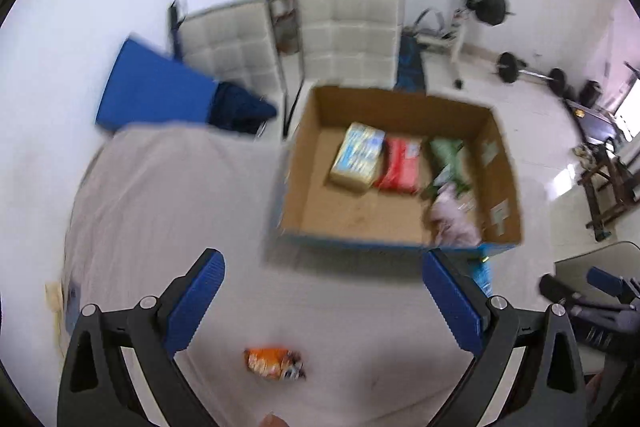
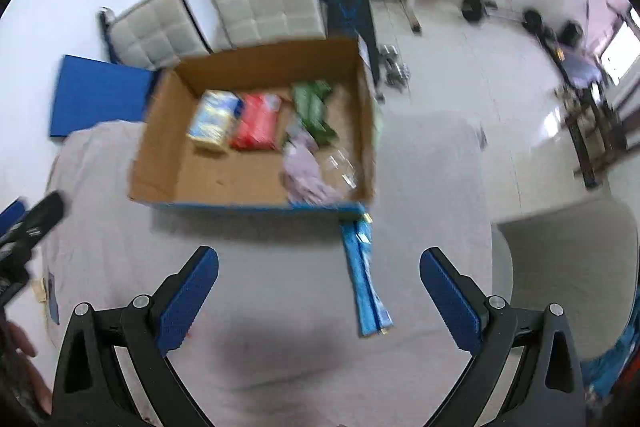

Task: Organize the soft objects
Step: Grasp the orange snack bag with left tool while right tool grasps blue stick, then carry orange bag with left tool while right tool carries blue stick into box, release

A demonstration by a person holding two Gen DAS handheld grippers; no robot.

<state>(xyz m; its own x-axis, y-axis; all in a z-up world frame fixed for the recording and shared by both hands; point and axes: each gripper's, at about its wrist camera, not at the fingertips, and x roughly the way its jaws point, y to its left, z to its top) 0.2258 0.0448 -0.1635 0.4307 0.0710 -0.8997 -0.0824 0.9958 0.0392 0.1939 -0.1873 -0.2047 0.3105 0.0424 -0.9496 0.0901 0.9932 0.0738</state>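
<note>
An open cardboard box [image 1: 308, 187] stands on a sheet-covered surface; it also shows in the right wrist view [image 2: 168, 163]. Inside lie a blue-yellow pack [image 1: 358, 157], a red pack [image 1: 402, 165], a green pack [image 1: 448, 155] and a pale pink cloth [image 1: 454, 217]. An orange snack packet [image 1: 274, 363] lies on the sheet between my left gripper's fingers. My left gripper [image 1: 320, 301] is open and empty. A long blue packet [image 2: 366, 279] lies on the sheet in front of the box. My right gripper [image 2: 318, 297] is open and empty, just left of it.
The light sheet [image 1: 160, 195] covers the surface. Two white padded chairs [image 1: 348, 31] and a blue mat [image 1: 152, 87] stand behind the box. Weights and a bench [image 1: 484, 3] stand by the far wall. A grey cushion [image 2: 568, 267] lies at the right.
</note>
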